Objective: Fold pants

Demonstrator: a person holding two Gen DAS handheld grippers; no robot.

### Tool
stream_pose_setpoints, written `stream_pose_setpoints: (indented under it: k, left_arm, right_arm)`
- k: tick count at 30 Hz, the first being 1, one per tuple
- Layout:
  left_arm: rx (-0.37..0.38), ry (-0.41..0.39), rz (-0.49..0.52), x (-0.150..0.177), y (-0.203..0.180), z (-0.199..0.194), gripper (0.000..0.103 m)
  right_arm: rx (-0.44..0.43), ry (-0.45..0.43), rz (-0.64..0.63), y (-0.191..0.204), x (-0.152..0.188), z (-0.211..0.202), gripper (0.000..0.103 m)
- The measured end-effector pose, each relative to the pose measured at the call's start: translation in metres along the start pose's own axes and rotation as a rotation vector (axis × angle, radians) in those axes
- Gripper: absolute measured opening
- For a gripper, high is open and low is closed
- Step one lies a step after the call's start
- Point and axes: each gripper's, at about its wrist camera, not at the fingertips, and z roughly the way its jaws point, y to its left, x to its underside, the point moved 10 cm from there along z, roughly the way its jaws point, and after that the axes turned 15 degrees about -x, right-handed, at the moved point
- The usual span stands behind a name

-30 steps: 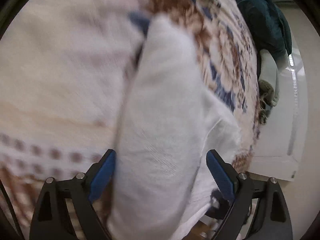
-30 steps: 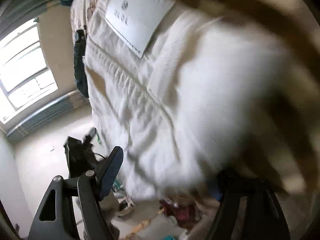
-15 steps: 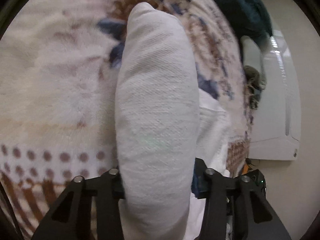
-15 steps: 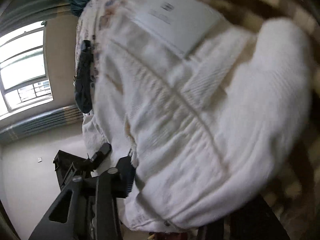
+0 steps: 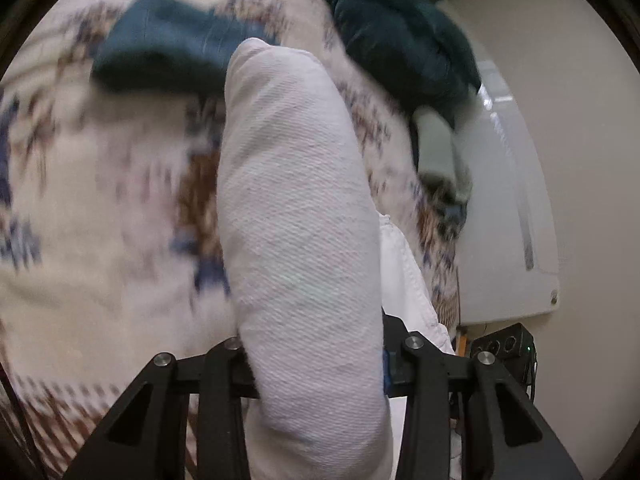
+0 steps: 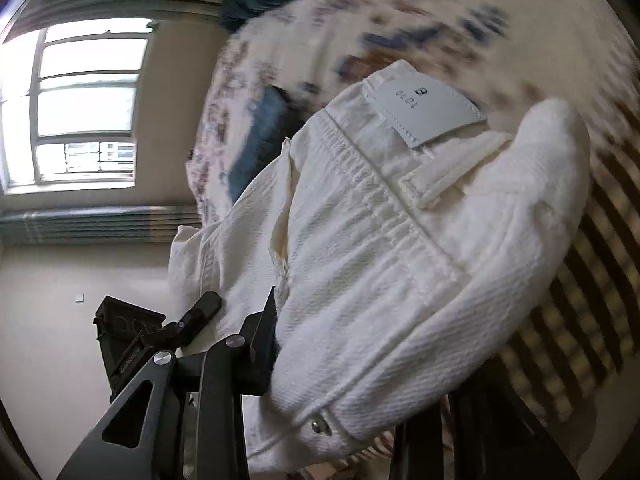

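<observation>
A bed point(image 5: 100, 280) covered by a cream blanket patterned in brown and blue fills both views, with a dark teal garment point(image 5: 404, 40) heaped at its far end and a bright window point(image 6: 84, 108) beyond. White pants point(image 6: 380, 260) hang over the bed, held up at two places. In the right wrist view the waistband, with its pale label point(image 6: 424, 110) and a metal button point(image 6: 318, 426), runs away from the right claw point(image 6: 352, 360), whose jaws are closing on a thick fold at the waist. In the left wrist view a rolled fold of the same pants point(image 5: 296, 240) stretches straight ahead from the left claw point(image 5: 316, 356), jaws likewise tightening on it. The cloth's long axis runs forward from both claws, neither clearly nearer.
</observation>
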Motion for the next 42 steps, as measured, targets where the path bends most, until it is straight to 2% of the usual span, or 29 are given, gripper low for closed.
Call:
stream_pose_setpoints:
  k: [3, 4, 7, 11, 14, 18, 21, 23, 25, 28, 29, 30, 31, 32, 33, 34, 35, 36, 40, 42]
  left_arm:
    - [0.009, -0.048, -0.013, -0.065, 0.004, -0.013, 0.035]
    - [0.011, -0.070, -0.018, -0.095, 0.007, -0.017, 0.035]
    - [0.004, -0.114, -0.016, -0.161, 0.022, -0.022, 0.035]
    - [-0.013, -0.152, -0.009, -0.258, 0.052, -0.009, 0.035]
    - [-0.024, -0.154, -0.006, -0.307, 0.086, 0.017, 0.035]
    - [-0.033, -0.087, -0.046, -0.349, 0.147, 0.077, 0.035]
    - [-0.092, 0.020, -0.092, -0.341, 0.209, 0.137, 0.036]
    - [-0.070, 0.046, -0.125, -0.330, 0.234, 0.157, 0.038]
    - [-0.017, 0.036, -0.144, -0.322, 0.239, 0.159, 0.040]
    - [-0.056, 0.006, -0.145, -0.314, 0.234, 0.155, 0.042]
    - [-0.102, 0.007, -0.139, -0.312, 0.229, 0.151, 0.045]
    - [-0.144, 0.006, -0.135, -0.310, 0.226, 0.147, 0.054]
    - [-0.210, -0.004, -0.125, -0.308, 0.223, 0.140, 0.058]
    - [-0.279, -0.029, -0.110, -0.305, 0.220, 0.131, 0.063]
    - [-0.345, -0.056, -0.089, -0.303, 0.217, 0.122, 0.069]
    - [-0.415, -0.084, -0.066, -0.298, 0.213, 0.111, 0.075]
    - [-0.483, -0.101, -0.048, -0.293, 0.211, 0.102, 0.089]
    - [-0.546, -0.132, -0.035, -0.287, 0.208, 0.091, 0.095]
    - [-0.654, -0.195, -0.001, -0.277, 0.203, 0.074, 0.098]
    - [-0.683, -0.194, 0.004, -0.271, 0.199, 0.071, 0.098]
  right_arm:
    - [-0.025, -0.007, -0.053, 0.056, -0.032, 0.034, 0.036]
    - [-0.037, -0.012, -0.068, 0.074, -0.046, 0.046, 0.036]
    - [-0.065, -0.024, -0.131, 0.111, -0.080, 0.083, 0.036]
    - [-0.104, -0.035, -0.167, 0.149, -0.144, 0.172, 0.036]
    - [-0.118, -0.037, -0.196, 0.156, -0.181, 0.237, 0.036]
    - [-0.107, -0.027, -0.188, 0.128, -0.209, 0.318, 0.036]
    - [-0.062, 0.004, -0.115, 0.076, -0.205, 0.369, 0.036]
    - [-0.027, 0.035, -0.068, 0.047, -0.191, 0.388, 0.036]
    - [0.001, 0.060, -0.062, 0.028, -0.181, 0.398, 0.036]
    - [0.001, 0.082, -0.039, 0.021, -0.184, 0.405, 0.037]
    - [0.004, 0.102, -0.027, 0.022, -0.188, 0.409, 0.045]
    - [0.018, 0.135, -0.025, 0.025, -0.190, 0.409, 0.049]
    - [0.043, 0.180, -0.042, 0.030, -0.189, 0.408, 0.061]
    - [0.066, 0.219, -0.074, 0.036, -0.189, 0.407, 0.080]
    - [0.105, 0.247, -0.133, 0.045, -0.188, 0.401, 0.090]
    - [0.166, 0.263, -0.198, 0.053, -0.188, 0.392, 0.094]
    - [0.214, 0.270, -0.240, 0.059, -0.189, 0.385, 0.094]
    - [0.285, 0.272, -0.302, 0.067, -0.191, 0.372, 0.094]
    - [0.563, 0.238, -0.508, 0.083, -0.204, 0.342, 0.095]
    - [0.652, 0.217, -0.581, 0.090, -0.209, 0.329, 0.095]
